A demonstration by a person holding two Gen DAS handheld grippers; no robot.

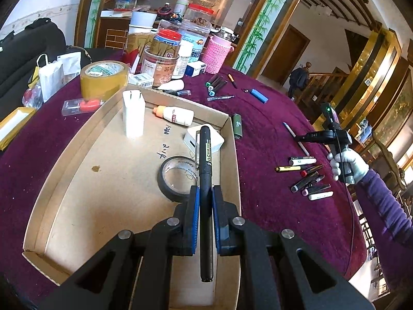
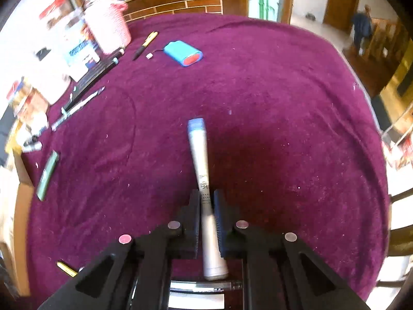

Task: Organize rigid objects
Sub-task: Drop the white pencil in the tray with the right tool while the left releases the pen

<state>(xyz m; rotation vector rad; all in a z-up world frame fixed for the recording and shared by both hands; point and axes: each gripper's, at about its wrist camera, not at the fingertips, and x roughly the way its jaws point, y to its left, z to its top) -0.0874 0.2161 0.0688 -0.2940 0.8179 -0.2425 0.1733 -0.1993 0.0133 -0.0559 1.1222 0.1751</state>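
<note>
My left gripper (image 1: 206, 193) is shut on a black pen (image 1: 205, 170), holding it lengthwise over the near right part of a shallow cardboard tray (image 1: 77, 144). The tray holds a black tape roll (image 1: 178, 178), two white chargers (image 1: 133, 115) and a small white bottle (image 1: 178, 115). My right gripper (image 2: 206, 196) is shut on a white pen with a blue cap (image 2: 200, 155), just above the purple cloth (image 2: 258, 90). The left wrist view shows the right gripper's handle in a gloved hand (image 1: 347, 164) above a cluster of markers (image 1: 308, 178).
Jars, a pink knitted cup (image 1: 216, 54) and a yellow tape roll (image 1: 104, 78) crowd the table's far side. A blue battery pack (image 2: 184, 53), a green lighter (image 2: 47, 175) and loose pens (image 2: 82, 100) lie on the cloth. A person stands by the stairs beyond.
</note>
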